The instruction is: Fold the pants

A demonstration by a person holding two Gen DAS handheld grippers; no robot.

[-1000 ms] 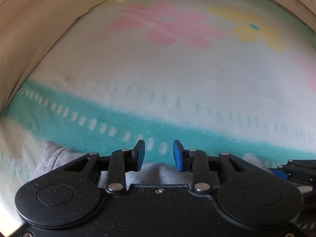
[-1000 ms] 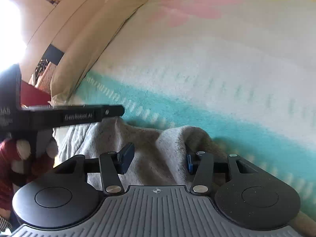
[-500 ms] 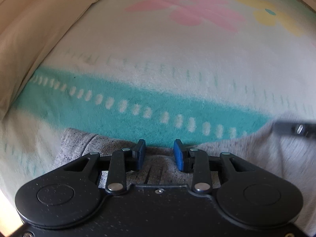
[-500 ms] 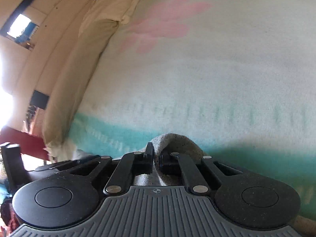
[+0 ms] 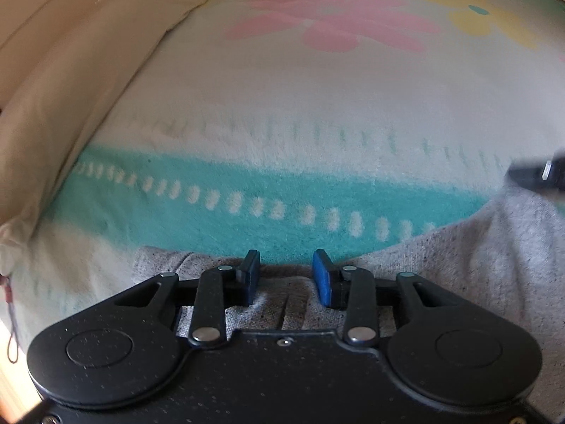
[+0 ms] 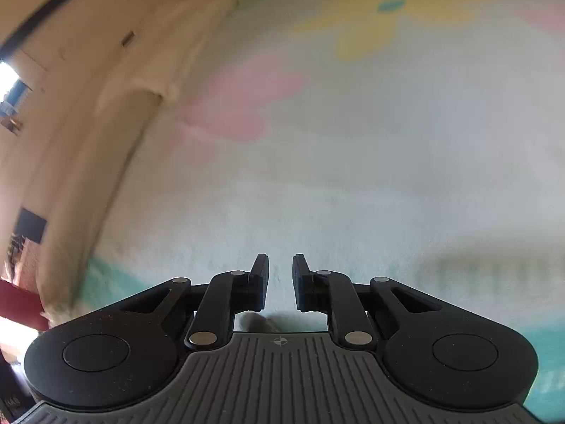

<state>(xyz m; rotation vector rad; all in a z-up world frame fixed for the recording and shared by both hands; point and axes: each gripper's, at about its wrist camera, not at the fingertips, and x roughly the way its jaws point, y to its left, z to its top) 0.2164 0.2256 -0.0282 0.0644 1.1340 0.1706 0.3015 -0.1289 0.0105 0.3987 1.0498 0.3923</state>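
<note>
Since the earlier frames the right gripper (image 6: 280,279) has let go of the hump of grey cloth it pinched half a second back; its jaws have just been opening, and now they stand slightly apart with nothing between them, only blanket beyond. Its view is blurred and has swung up toward the flowers. The left wrist view has changed little.

Largest first: the blanket (image 5: 300,106), cream with a teal band (image 5: 247,190) and pink and yellow flowers at 12 to 1 o'clock, fills both views. A beige pillow (image 5: 70,70) lies along the 9 to 11 o'clock edge. The grey pants (image 5: 494,247) lie at the bottom of the left wrist view, rising from 6 toward 3 o'clock, their upper edge resting on the teal band. In the right wrist view only a scrap of grey shows at 6 o'clock, behind the fingers. The left gripper (image 5: 286,279) hovers over the pants' edge, jaws spread about halfway, cloth beneath them but seemingly not pressed by the blue pads (image 5: 323,279). A dark blurred part, probably the right gripper, shows at 3 o'clock.

Judging by this, a fold has just been laid and the next grasp is pending. To do it well, each gripper should take the edge squarely at matching corners, pinch both layers, and lift evenly so the fold line stays straight.
</note>
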